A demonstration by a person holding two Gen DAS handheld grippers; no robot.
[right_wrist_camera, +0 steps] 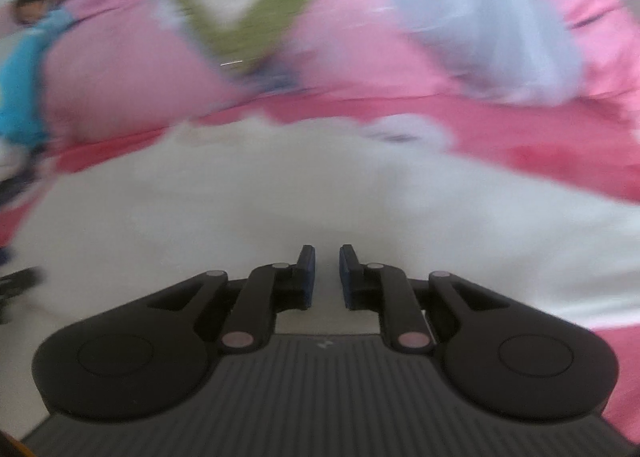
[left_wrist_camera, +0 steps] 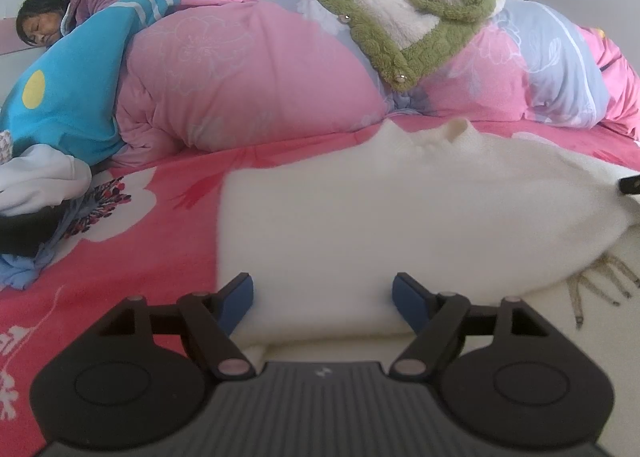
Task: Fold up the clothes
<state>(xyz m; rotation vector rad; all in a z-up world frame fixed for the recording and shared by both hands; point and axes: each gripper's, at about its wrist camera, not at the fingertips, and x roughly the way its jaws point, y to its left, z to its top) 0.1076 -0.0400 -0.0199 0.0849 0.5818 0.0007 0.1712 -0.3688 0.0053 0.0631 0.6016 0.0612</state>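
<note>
A white knit garment (left_wrist_camera: 400,209) lies spread flat on the bed, its collar (left_wrist_camera: 456,129) at the far side. My left gripper (left_wrist_camera: 324,289) is open wide, its blue pads (left_wrist_camera: 240,297) standing either side of the garment's folded near edge without pressing on it. In the blurred right wrist view the same white garment (right_wrist_camera: 280,197) fills the middle. Over it my right gripper (right_wrist_camera: 327,257) holds its jaws a narrow gap apart, with nothing pinched between the pads. The dark tip at the right edge of the left wrist view is the right gripper (left_wrist_camera: 630,183).
The red floral bed sheet (left_wrist_camera: 120,257) lies under everything. A bulky pink quilt (left_wrist_camera: 248,77) runs along the far side, with a green-and-cream fleece garment (left_wrist_camera: 420,9) on top. A person (left_wrist_camera: 40,21) lies at the far left under a blue blanket (left_wrist_camera: 68,97). More clothes (left_wrist_camera: 36,185) are heaped at the left.
</note>
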